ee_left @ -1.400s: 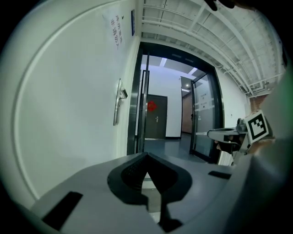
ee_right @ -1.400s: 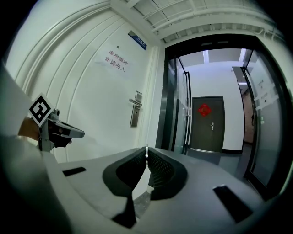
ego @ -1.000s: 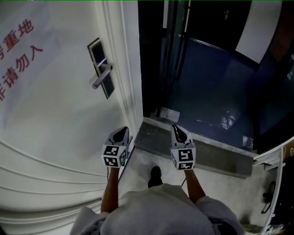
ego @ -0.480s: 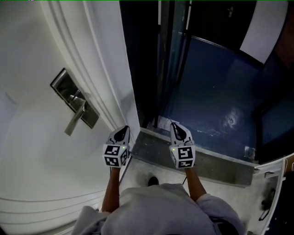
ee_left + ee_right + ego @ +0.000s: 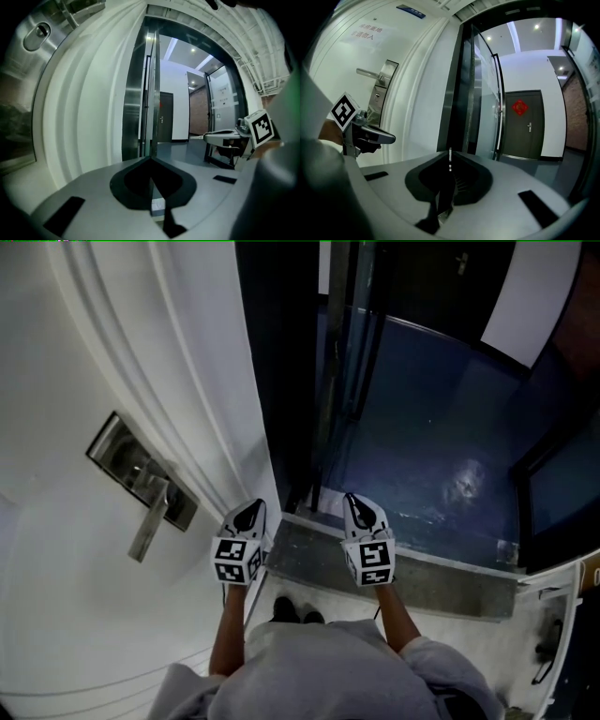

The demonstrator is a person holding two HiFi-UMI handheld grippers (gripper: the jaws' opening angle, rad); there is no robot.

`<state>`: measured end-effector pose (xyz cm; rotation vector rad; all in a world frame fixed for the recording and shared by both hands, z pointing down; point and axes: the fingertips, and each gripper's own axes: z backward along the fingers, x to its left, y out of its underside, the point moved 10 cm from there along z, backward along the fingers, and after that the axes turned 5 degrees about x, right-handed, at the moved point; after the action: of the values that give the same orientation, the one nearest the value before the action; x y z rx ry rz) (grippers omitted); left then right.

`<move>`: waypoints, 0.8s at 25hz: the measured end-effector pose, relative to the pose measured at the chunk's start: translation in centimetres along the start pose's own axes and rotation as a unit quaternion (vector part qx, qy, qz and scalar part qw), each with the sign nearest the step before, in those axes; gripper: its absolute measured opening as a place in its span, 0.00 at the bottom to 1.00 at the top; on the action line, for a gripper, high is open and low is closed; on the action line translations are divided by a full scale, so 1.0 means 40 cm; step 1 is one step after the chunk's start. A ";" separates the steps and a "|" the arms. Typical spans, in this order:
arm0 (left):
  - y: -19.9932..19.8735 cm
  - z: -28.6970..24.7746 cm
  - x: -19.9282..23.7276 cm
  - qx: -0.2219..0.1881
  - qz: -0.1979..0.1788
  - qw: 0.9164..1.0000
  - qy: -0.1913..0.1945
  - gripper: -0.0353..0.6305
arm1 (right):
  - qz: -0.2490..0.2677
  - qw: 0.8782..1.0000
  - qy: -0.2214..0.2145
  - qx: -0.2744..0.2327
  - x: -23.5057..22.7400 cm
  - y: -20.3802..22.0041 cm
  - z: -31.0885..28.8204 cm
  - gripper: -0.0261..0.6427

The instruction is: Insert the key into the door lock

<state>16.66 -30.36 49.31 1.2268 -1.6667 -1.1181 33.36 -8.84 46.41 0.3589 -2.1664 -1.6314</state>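
The right gripper (image 5: 450, 164) is pressing its jaws together on a thin metal key (image 5: 450, 156); the blade is standing edge-on and poking just past the tips. In the head view the right gripper (image 5: 363, 512) is hovering over the grey threshold (image 5: 441, 573); it is pointing into the open doorway, well apart from the door lock (image 5: 141, 472). The left gripper (image 5: 151, 160) is holding its jaws closed at the tips, with nothing between them; in the head view the left gripper (image 5: 247, 515) is sitting just beside the edge of the white door (image 5: 75, 352), level with the right gripper. The door lock is showing as a metal plate on the door face, up and to the left of the left gripper; a lever handle (image 5: 150, 521) is hanging down from it. In the left gripper view an oval slot (image 5: 40, 31) is showing on the plate at upper left. A dark blue floor (image 5: 422, 427) is lying beyond the threshold; the person's shoes (image 5: 295, 612) are showing below the grippers.
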 end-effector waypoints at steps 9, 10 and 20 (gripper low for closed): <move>-0.035 -0.032 0.070 -0.004 -0.027 0.999 0.042 0.08 | -0.007 0.999 0.037 -0.004 0.043 -0.040 -0.058 0.08; -0.037 -0.028 0.075 -0.005 -0.028 0.999 0.044 0.08 | -0.006 0.999 0.038 -0.004 0.051 -0.042 -0.061 0.08; -0.038 -0.005 0.084 -0.013 -0.019 1.000 0.022 0.08 | 0.012 1.000 -0.008 -0.013 0.081 -0.066 -0.112 0.08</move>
<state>16.49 -33.90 48.20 1.2632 -1.5985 -1.1248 32.47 -14.84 45.45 0.3129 -2.1512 -1.6533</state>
